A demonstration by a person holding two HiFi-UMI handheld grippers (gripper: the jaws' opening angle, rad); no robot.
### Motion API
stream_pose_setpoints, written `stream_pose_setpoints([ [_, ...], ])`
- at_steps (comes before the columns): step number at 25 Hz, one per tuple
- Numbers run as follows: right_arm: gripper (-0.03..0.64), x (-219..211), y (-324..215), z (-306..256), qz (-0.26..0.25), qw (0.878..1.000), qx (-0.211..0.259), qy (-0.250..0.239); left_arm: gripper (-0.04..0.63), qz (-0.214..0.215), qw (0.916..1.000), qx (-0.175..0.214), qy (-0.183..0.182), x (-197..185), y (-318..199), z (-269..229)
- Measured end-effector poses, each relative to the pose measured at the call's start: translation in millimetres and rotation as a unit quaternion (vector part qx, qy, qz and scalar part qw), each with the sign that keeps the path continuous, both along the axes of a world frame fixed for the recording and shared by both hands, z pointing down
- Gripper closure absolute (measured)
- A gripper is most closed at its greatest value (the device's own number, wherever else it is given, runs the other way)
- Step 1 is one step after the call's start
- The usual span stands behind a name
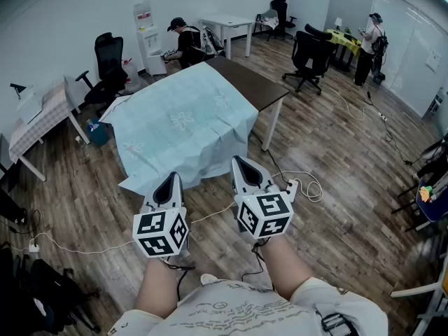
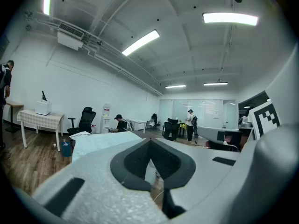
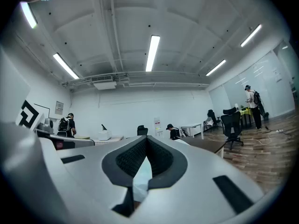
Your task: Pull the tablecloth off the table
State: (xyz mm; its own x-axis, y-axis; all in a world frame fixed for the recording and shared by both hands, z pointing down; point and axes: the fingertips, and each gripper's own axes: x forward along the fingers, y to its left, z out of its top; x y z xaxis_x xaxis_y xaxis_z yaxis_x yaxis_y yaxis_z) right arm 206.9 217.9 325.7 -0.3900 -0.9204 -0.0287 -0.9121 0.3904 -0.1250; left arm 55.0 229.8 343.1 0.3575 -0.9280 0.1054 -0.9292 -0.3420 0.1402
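Observation:
A pale blue tablecloth covers the near part of a dark brown table, and its front edge hangs down towards the floor. My left gripper and right gripper are held side by side in front of that hanging edge, both pointing at it. Both are shut with nothing between their jaws. In the left gripper view, the cloth lies ahead beyond the closed left gripper. The right gripper view has the cloth showing through the slit under the closed right gripper.
White cables trail across the wood floor by the table's near leg. A black office chair and a small checked table stand to the left. A seated person is behind the table, and another chair is at the back right.

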Motion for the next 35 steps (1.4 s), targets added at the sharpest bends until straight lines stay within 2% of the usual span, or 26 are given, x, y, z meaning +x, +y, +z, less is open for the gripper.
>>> stream_pose_setpoints([
  [6,0.604,1,30,-6,-0.022,1.0,0.007,-0.009,0.583,-0.018,0.9997,0.008,-0.016,1,34,-5],
  [10,0.604,1,44,-7,-0.013,0.999,0.016,-0.029,0.583,-0.022,0.9996,0.003,-0.018,-2,50,-1],
  [21,0.601,-3,50,11,-0.009,0.999,-0.024,-0.032,0.583,-0.04,0.9988,-0.016,-0.023,-7,64,4],
  [29,0.601,-61,37,24,-0.019,0.999,-0.031,-0.03,0.583,-0.041,0.9982,-0.017,-0.041,-59,53,12],
  [35,0.601,-116,17,23,-0.009,0.999,-0.023,-0.021,0.583,-0.024,0.9994,-0.01,-0.024,-113,25,11],
])
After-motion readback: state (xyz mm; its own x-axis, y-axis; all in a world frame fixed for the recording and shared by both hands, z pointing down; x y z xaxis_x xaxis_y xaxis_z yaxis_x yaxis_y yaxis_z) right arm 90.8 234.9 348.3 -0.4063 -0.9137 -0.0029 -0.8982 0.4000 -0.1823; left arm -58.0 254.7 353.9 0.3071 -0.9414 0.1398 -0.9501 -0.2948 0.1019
